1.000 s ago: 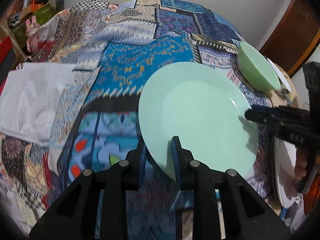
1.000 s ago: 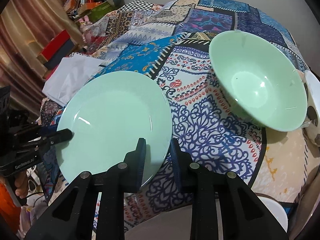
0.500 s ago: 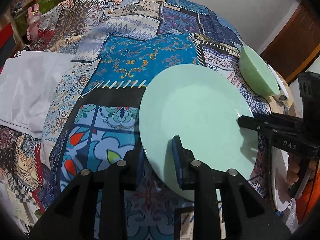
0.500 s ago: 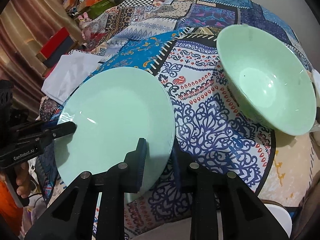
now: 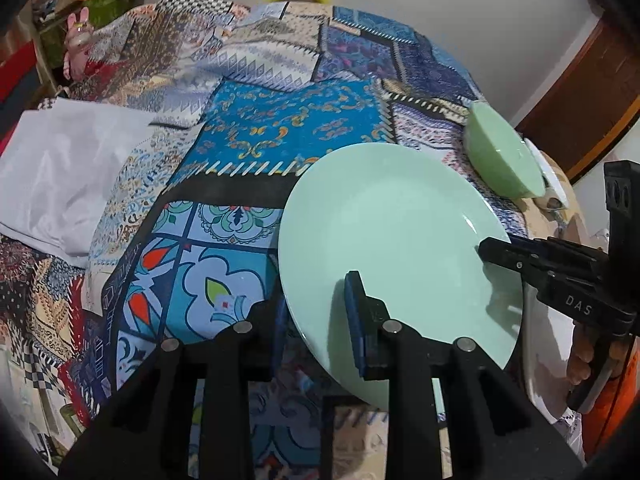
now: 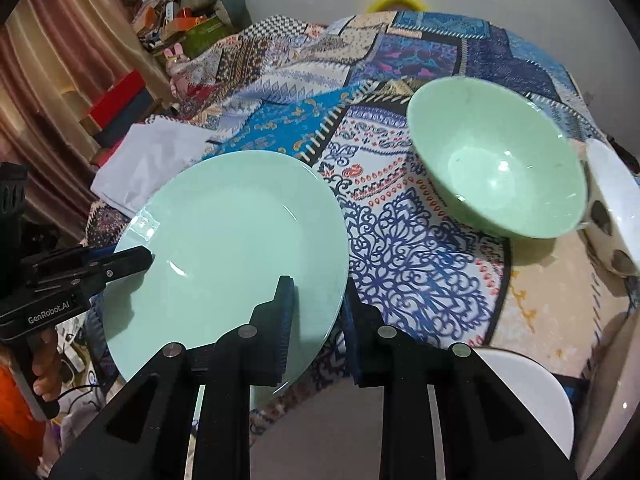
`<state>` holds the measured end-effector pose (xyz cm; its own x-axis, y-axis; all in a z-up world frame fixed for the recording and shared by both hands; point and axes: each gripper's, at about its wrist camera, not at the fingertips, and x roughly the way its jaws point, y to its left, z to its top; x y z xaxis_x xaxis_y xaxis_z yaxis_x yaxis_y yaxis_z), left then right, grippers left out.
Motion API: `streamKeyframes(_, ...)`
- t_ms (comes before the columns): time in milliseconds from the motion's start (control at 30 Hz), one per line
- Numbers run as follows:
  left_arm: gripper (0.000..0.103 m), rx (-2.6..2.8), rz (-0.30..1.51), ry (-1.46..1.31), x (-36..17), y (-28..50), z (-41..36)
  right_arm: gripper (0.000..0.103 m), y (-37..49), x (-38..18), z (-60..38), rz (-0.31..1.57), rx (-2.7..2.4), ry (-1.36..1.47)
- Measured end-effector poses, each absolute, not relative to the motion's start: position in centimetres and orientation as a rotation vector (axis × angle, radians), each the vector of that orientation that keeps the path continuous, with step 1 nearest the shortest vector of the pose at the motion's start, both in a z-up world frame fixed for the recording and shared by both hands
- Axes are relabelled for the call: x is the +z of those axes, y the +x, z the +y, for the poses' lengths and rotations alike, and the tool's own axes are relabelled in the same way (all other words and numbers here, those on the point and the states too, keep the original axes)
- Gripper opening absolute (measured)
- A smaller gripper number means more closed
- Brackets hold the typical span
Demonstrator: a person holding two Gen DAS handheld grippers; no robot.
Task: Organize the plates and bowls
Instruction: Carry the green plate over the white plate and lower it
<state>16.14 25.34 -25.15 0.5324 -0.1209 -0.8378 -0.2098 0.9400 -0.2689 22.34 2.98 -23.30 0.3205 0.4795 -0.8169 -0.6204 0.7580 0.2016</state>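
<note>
right wrist: both grippers (image 6: 316,300) (image 5: 316,308) pinching green plate (image 6: 224,240) rim; uneven lift could slip it onto white plate (image 6: 524,392) below fingers.

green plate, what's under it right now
The green plate is held up at its rim by the left gripper and right gripper. Patterned cloth shows below its edges; whatever lies directly beneath is hidden by the plate.

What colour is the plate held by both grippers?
Pale mint green plate, plain; clearest in the right wrist view.
</note>
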Motion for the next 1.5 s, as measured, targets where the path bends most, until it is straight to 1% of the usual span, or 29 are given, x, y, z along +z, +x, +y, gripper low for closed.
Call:
streamKeyframes(467,0.026,0.016,0.926,-0.29,-19.3,13.4,21.3,0.021,19.3,-18.7,-1.4,0.911,0.693,-0.124)
streamKeyframes(833,0.026,-0.02,0.887,-0.25,-16.3,11.7,16.9,0.021,17.5,-17.8,-6.1,0.874,0.643,-0.067)
streamKeyframes(1133,0.026,-0.06,0.901,-0.228,-16.1,11.4,12.7,0.021,16.5,-18.6,-10.4,0.887,0.596,-0.031)
streamKeyframes(1500,0.026,-0.107,0.96,-0.225,-18.3,11.9,8.5,0.021,15.8,-20.6,-13.6,0.938,0.554,-0.003)
